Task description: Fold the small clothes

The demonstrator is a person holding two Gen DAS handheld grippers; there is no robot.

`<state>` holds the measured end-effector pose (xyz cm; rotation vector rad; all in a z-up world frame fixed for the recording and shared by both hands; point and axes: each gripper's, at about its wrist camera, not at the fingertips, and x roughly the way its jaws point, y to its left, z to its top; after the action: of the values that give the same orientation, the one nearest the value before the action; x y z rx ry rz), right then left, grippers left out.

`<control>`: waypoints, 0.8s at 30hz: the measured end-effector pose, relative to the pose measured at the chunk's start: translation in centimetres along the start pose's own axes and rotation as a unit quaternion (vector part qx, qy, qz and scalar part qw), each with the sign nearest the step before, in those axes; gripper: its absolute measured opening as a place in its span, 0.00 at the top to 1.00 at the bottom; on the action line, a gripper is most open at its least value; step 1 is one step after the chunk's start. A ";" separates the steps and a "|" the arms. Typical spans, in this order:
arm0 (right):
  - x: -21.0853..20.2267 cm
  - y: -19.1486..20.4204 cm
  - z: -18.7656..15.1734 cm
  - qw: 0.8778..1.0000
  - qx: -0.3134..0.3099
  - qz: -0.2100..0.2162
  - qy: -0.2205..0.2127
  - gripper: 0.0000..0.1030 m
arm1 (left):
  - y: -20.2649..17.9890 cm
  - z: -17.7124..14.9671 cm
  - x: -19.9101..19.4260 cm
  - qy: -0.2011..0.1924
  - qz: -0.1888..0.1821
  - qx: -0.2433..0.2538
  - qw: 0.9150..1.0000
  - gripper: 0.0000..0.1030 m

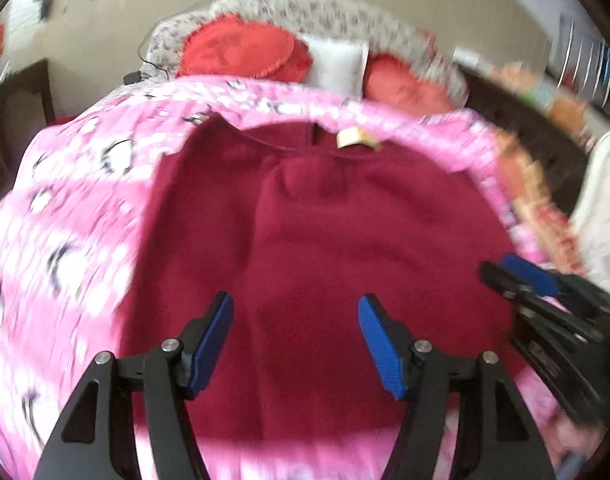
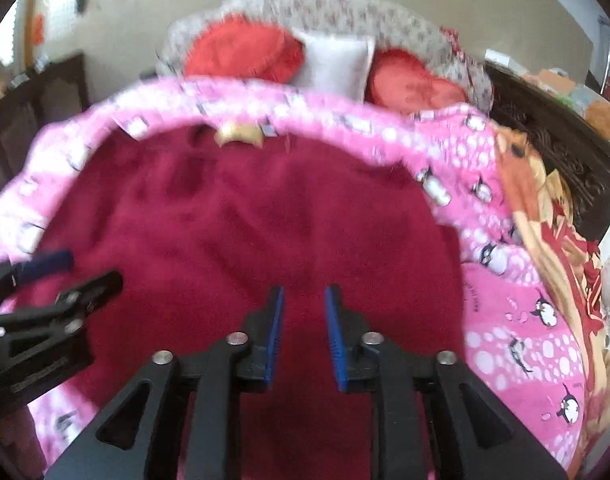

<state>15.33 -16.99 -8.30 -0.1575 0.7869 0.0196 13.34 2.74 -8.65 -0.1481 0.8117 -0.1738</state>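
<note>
A dark red fleece garment (image 1: 325,240) lies spread on a pink penguin-print bedspread (image 1: 65,208), its collar with a gold label (image 1: 355,138) at the far side. One part is folded over its middle. My left gripper (image 1: 295,308) hovers open and empty above its near half. My right gripper (image 2: 303,300) hovers above the same garment (image 2: 245,220), its jaws a narrow gap apart and empty. Each gripper shows at the edge of the other's view: the right gripper (image 1: 517,276) and the left gripper (image 2: 77,270). Both views are motion-blurred.
At the head of the bed lie two red cushions (image 1: 241,50) and a white pillow (image 1: 337,62) against a floral headboard (image 1: 305,12). An orange patterned blanket (image 2: 545,208) runs along the bed's right side by a dark wooden frame (image 2: 557,148). Dark furniture (image 2: 37,104) stands on the left.
</note>
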 end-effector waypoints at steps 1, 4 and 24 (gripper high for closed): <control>-1.1 0.0 -0.7 1.000 0.000 0.000 -0.008 0.98 | 0.5 -1.2 -1.4 -0.010 -0.007 -0.006 1.000 0.26; -2.0 -0.2 -3.1 0.999 0.011 0.035 -0.007 0.98 | 2.8 -4.6 -4.1 -0.017 -0.011 -0.040 0.999 0.26; 0.2 0.9 -6.4 0.999 0.010 0.033 0.009 0.96 | 11.9 -3.2 0.9 0.003 -0.182 -0.304 0.935 0.17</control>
<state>10.90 -17.10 -12.97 -0.1115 0.8094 0.0734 12.78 13.90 -13.79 -0.8869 0.8193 -0.2676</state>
